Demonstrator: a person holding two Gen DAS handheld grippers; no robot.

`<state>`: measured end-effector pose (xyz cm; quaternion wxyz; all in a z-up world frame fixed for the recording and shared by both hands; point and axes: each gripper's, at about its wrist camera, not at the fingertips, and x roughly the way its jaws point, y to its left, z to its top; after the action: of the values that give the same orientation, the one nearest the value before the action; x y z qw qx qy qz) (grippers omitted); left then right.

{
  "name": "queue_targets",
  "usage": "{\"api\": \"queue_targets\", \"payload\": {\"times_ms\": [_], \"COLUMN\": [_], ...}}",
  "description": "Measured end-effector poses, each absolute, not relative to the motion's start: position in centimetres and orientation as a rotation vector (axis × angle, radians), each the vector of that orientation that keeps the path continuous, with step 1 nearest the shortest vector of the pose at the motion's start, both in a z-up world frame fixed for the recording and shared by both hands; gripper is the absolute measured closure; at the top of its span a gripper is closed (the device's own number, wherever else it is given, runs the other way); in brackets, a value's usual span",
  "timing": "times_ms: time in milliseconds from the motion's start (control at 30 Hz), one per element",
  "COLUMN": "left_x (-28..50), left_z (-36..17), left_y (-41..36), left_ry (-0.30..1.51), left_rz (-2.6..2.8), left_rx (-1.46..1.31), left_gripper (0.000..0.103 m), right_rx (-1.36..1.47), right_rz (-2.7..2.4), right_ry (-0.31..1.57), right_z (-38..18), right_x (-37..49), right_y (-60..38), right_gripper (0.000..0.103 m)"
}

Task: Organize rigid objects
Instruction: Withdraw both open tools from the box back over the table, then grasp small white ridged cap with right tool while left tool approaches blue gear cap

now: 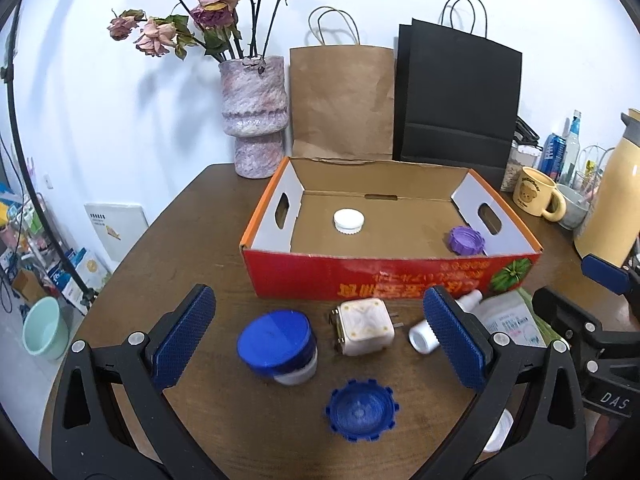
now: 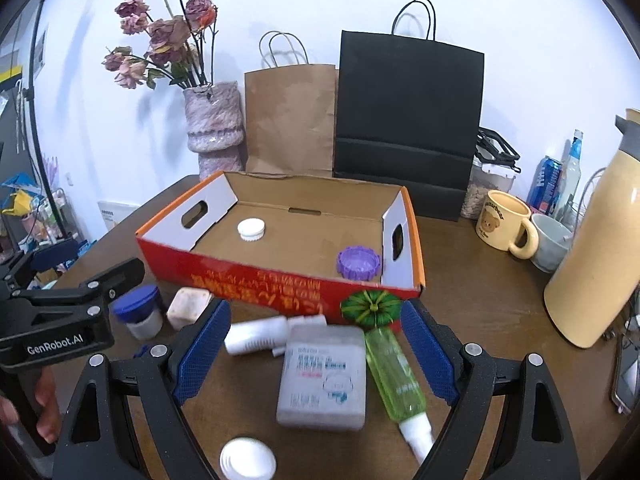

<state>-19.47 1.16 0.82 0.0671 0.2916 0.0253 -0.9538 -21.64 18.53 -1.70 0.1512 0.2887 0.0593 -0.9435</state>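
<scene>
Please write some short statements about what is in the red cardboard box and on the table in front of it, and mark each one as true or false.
1. The white ribbed cap lies inside the red cardboard box. True.
2. The purple notched cap lies on the table outside the box. False: it lies inside the box, near one end wall.
3. The right gripper is shut on the green transparent bottle. False: it is open, and the bottle lies on the brown wooden table between its fingers.
4. The blue notched cap lies on the table. True.
5. The blue-lidded white jar is in the box. False: it stands on the table in front of it.
</scene>
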Motion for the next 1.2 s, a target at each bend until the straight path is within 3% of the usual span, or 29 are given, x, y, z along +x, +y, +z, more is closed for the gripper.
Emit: {"api": "queue_targets", "payload": {"times_ms": [933,1200], "left_x": [-12.3,-11.4], "left_z": [-3.0,-3.8], "left_y": [1.5,1.0], "left_ry": [-0.001,0.013], "left_rz": [-2.879,-2.878], "left_rx": [0.952,0.971], "left_gripper": [0.000,0.000], "right_rx": [0.940,1.025], "right_rz": [-2.672,-2.590], "right_ry": [0.186,0.265], "right_z": [-5.8,-8.1], "right_x": [-14.8,-14.7], "right_y": [21.3,19.6], "right_gripper": [0.012,0.012]}}
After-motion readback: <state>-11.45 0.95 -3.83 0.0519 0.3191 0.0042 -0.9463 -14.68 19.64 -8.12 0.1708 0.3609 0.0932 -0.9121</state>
